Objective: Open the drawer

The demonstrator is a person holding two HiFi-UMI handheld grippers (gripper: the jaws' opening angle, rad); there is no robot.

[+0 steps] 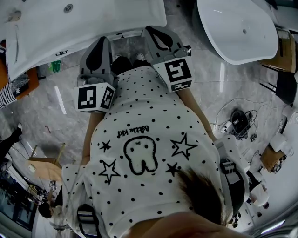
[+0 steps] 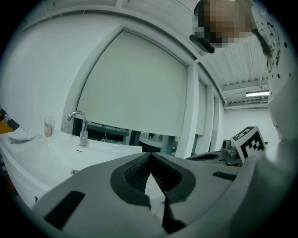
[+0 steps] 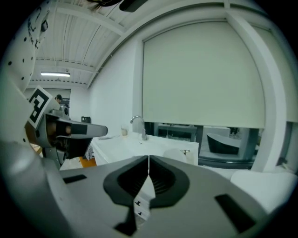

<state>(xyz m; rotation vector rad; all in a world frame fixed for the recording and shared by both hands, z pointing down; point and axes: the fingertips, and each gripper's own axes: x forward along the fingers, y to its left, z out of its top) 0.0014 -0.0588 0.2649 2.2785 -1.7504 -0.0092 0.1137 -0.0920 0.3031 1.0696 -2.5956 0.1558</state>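
Left claw [image 2: 150, 157] and right claw [image 3: 148, 159] clenched, empty, short of the basin surface [image 1: 116, 14]; best release one before reaching for the drawer.

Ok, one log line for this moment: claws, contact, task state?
left claw: shut, empty | right claw: shut, empty | contact: none, both held facing white washbasin | task: no grasp yet

Basin counter [image 1: 93, 23] cut by top-left edge; bathtub [image 1: 242, 44] cut by top edge.
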